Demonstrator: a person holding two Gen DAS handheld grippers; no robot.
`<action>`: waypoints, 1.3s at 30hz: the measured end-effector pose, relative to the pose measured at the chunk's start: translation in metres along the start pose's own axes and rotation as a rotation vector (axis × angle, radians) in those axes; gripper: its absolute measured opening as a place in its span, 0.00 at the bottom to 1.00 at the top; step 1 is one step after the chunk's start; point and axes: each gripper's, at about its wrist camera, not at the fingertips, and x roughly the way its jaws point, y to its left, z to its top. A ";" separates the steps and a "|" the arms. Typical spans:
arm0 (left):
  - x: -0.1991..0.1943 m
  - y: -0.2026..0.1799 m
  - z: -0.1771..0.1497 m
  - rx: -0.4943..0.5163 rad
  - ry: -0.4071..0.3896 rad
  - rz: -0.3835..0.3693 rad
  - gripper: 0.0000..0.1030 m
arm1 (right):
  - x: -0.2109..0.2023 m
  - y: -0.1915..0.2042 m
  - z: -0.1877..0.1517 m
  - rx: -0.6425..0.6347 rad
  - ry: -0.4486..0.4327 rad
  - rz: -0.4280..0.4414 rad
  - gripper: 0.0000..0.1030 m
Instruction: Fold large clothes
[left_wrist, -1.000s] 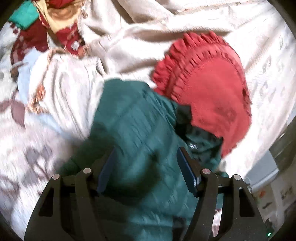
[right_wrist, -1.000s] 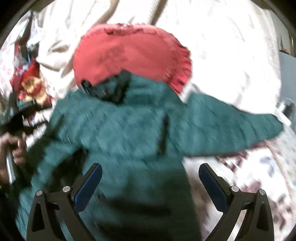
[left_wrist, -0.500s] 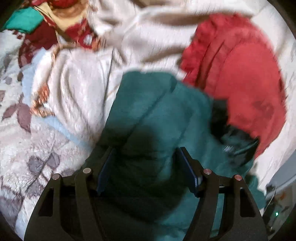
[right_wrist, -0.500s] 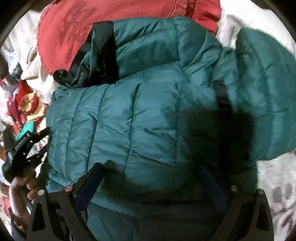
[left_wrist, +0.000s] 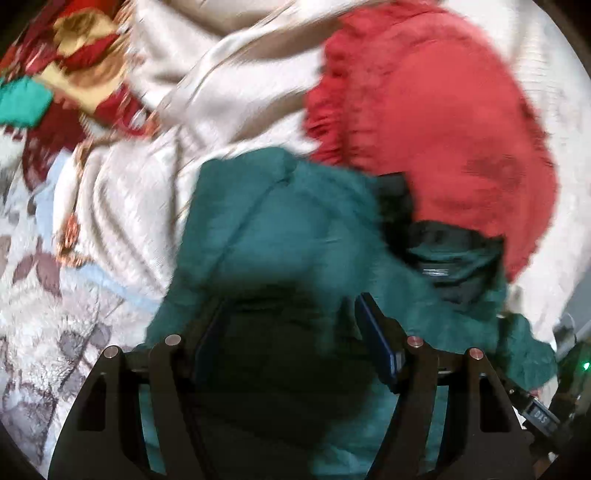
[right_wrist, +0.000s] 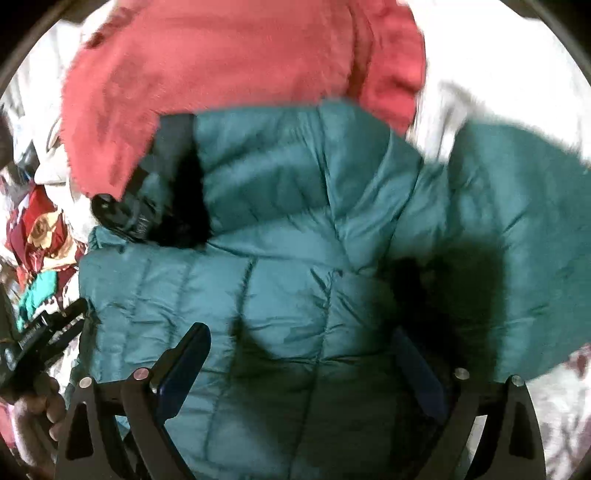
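Teal quilted jacket (right_wrist: 280, 280) lies spread on the floral bedspread (left_wrist: 40, 332), its dark collar far end resting against the red frilled cushion (left_wrist: 443, 122), one sleeve out to the right. Left gripper (left_wrist: 286, 332) sits low over the jacket's left edge, jaws apart with fabric bunched between them; can't tell if it's pinched. Right gripper (right_wrist: 306, 362) hovers over the body, jaws wide, gripping nothing

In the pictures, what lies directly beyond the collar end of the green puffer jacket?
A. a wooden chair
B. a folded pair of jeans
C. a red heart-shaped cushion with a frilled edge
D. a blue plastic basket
C: the green puffer jacket has its dark collar end against the red cushion, whose frilled edge shows in the left wrist view.
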 end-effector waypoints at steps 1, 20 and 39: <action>-0.003 -0.011 -0.003 0.044 -0.001 -0.021 0.67 | -0.010 0.009 -0.001 -0.013 -0.014 0.011 0.94; -0.001 -0.050 -0.021 0.180 0.086 -0.047 0.71 | -0.044 0.002 -0.007 -0.027 -0.137 -0.252 0.95; 0.021 -0.050 -0.027 0.157 0.107 0.007 0.71 | -0.155 -0.340 0.047 0.334 -0.158 -0.545 0.84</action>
